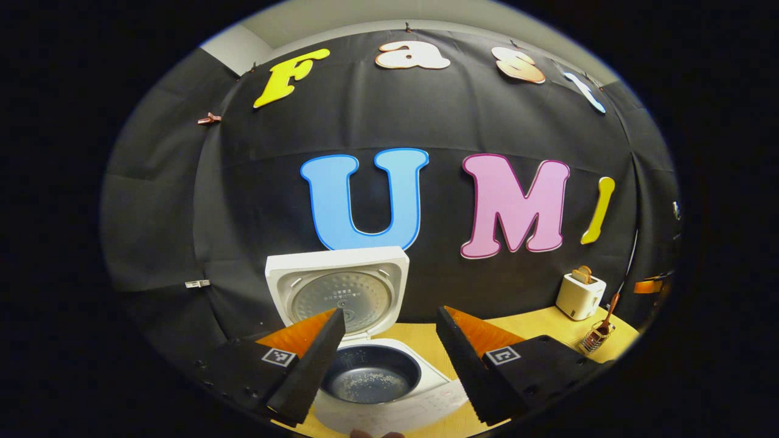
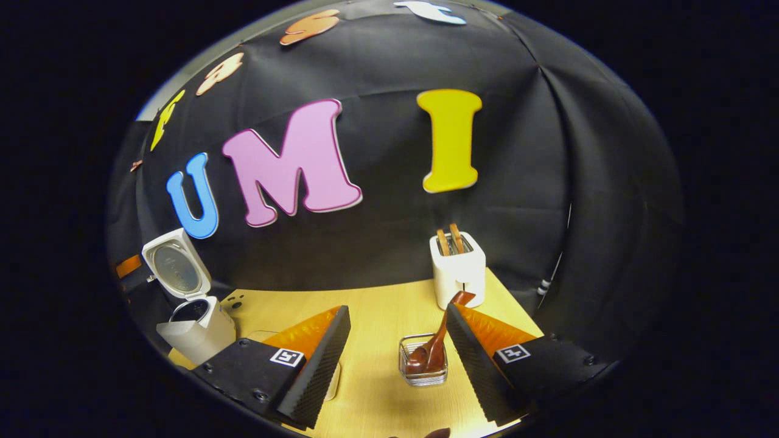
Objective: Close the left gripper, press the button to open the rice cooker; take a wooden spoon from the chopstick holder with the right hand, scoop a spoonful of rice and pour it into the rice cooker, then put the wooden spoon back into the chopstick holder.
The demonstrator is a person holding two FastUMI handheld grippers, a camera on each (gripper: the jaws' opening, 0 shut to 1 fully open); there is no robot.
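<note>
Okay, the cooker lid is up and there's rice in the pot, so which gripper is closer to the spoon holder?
Right: the chopstick holder with the wooden spoon sits between the right gripper fingers.

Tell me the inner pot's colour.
Dark blue-black inner pot, rice grains at its bottom; left gripper view shows it best.

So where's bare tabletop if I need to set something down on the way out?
Bare wood runs between the rice cooker and the chopstick holder, and back toward the booth wall left of the toaster. It is tighter on the right, where the holder with the wooden spoon sits close in front of the toaster.
</note>
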